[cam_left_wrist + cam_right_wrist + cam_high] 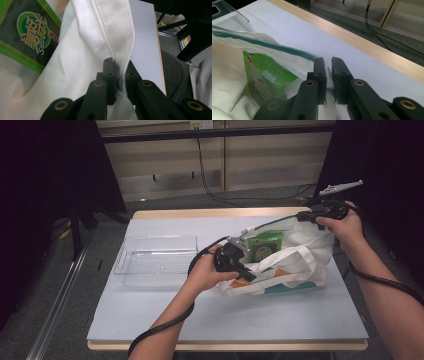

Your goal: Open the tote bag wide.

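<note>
1. Left gripper (pixel 119 75) is clamped on the near hem of the white cloth bag (pixel 295 262); in its own view the stitched edge runs straight into the closed jaws.
2. Right gripper (pixel 329 75) is pinched on the far rim of the bag, the one with the teal trim, and holds it raised toward the table's back right corner.
3. Between the two grips the mouth stands open, and a green snack packet (pixel 266 245) sits upright inside, near the left gripper.
4. Judged by its folds, the bag is soft, light and limp. It should sag wherever it is let go, so the doubled hems are the sound places to hold.
5. The packet looks light and slick; a grip on its top edge would likely serve best.
6. A clear plastic tray (pixel 156 260) lies empty on the table (pixel 225 320), well apart to the left.
7. The loose handles (pixel 295 254) drape across the opening and could snag a reaching jaw.
</note>
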Demonstrator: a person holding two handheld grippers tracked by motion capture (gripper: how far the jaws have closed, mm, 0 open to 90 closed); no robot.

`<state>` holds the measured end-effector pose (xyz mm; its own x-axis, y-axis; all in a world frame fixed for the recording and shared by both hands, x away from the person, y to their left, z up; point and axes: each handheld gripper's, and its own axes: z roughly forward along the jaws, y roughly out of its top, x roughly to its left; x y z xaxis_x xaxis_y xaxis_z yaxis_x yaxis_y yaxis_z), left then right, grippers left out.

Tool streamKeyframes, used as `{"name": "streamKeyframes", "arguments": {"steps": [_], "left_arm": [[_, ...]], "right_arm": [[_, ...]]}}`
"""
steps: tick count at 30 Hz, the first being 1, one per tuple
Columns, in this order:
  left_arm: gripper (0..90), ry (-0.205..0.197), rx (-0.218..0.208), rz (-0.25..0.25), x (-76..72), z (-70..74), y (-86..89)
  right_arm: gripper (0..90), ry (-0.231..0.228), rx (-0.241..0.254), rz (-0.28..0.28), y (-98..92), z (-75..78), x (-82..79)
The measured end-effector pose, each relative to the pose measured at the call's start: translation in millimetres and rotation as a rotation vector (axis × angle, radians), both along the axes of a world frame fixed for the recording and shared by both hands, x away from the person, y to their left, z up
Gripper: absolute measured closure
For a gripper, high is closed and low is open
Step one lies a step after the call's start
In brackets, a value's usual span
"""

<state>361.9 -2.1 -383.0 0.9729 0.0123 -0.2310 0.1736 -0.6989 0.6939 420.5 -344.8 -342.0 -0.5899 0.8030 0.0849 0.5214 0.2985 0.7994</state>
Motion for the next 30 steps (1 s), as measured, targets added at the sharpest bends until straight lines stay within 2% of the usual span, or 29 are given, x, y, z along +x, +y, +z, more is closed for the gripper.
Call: {"name": "streamKeyframes", "arguments": {"steps": [3,7,19,21,23,30], "left_arm": [[83.5,0.002,0.003,-0.01,1.1,-1.8,0.7],[83.5,0.014,-0.003,0.003,1.4,-4.8,1.0],[83.5,0.021,0.004,-0.016,4.7,-11.8,1.5],[83.5,0.039,-0.001,-0.003,3.5,-12.9,1.1],[83.4,0.025,-0.001,-0.012,5.3,-14.0,1.1],[83.5,0.034,0.002,-0.013,5.5,-17.3,1.7]], "right_arm": [[82.2,-0.003,-0.003,-0.007,-0.8,-2.1,2.8],[82.2,-0.008,-0.005,-0.021,-0.5,-4.0,6.4],[82.1,0.006,-0.007,-0.027,2.5,-14.2,17.0],[82.1,0.009,-0.006,-0.031,2.8,-15.5,18.0],[82.1,0.008,-0.008,-0.032,3.0,-16.7,19.1],[82.2,0.011,-0.009,-0.04,3.3,-21.1,21.5]]}}
